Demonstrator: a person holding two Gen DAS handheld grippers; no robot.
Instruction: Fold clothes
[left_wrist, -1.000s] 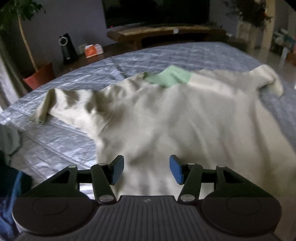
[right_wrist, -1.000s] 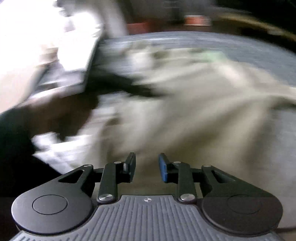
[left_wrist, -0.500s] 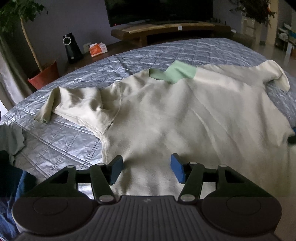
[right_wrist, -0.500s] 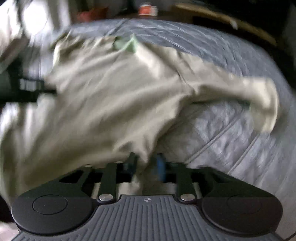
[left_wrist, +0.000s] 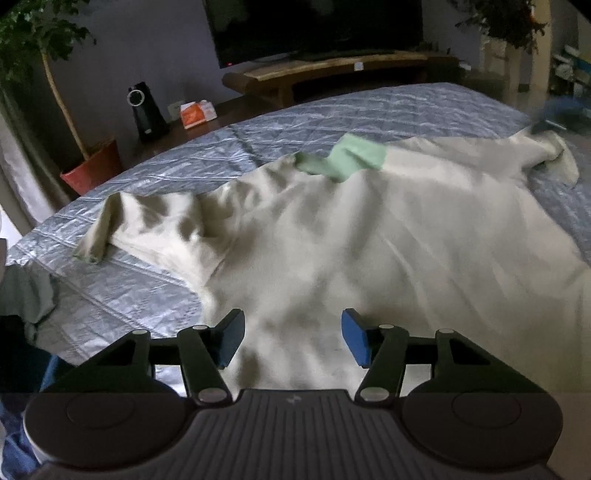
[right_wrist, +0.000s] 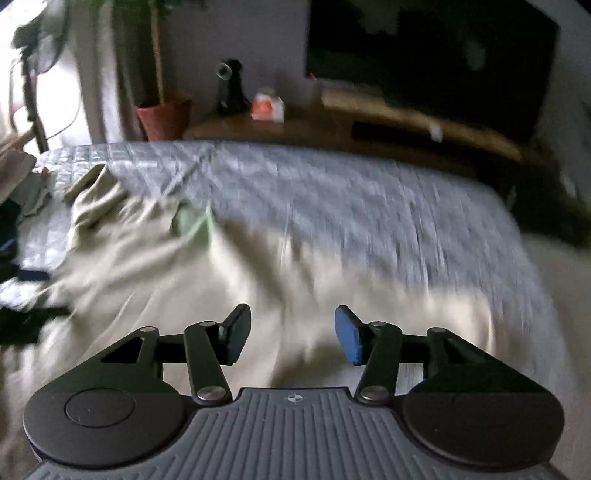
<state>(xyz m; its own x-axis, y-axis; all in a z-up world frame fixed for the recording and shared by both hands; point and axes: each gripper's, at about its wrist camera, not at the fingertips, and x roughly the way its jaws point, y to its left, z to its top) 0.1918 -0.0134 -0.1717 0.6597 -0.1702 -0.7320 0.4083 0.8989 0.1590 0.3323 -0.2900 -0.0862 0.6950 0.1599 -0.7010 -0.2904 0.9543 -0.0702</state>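
A cream sweatshirt (left_wrist: 369, 236) with a pale green collar (left_wrist: 347, 160) lies spread on the grey quilted bed (left_wrist: 229, 155). One sleeve (left_wrist: 147, 221) is bunched at the left, the other (left_wrist: 550, 151) reaches the far right. My left gripper (left_wrist: 291, 341) hovers open over the hem with nothing between its blue pads. In the blurred right wrist view, the same sweatshirt (right_wrist: 184, 288) fills the lower left, its collar (right_wrist: 192, 221) ahead. My right gripper (right_wrist: 291, 336) is open above the cloth and holds nothing.
Beyond the bed stand a wooden TV bench (left_wrist: 332, 70), a dark TV (left_wrist: 314, 26), a black speaker (left_wrist: 146, 110), an orange box (left_wrist: 197, 112) and a potted plant (left_wrist: 92, 170). Grey-green cloth (left_wrist: 26, 295) lies at the bed's left edge.
My right gripper let go of the sweatshirt's side and opened wide, swinging to face the far wall. The left gripper stayed open over the hem; the cloth shifted slightly.
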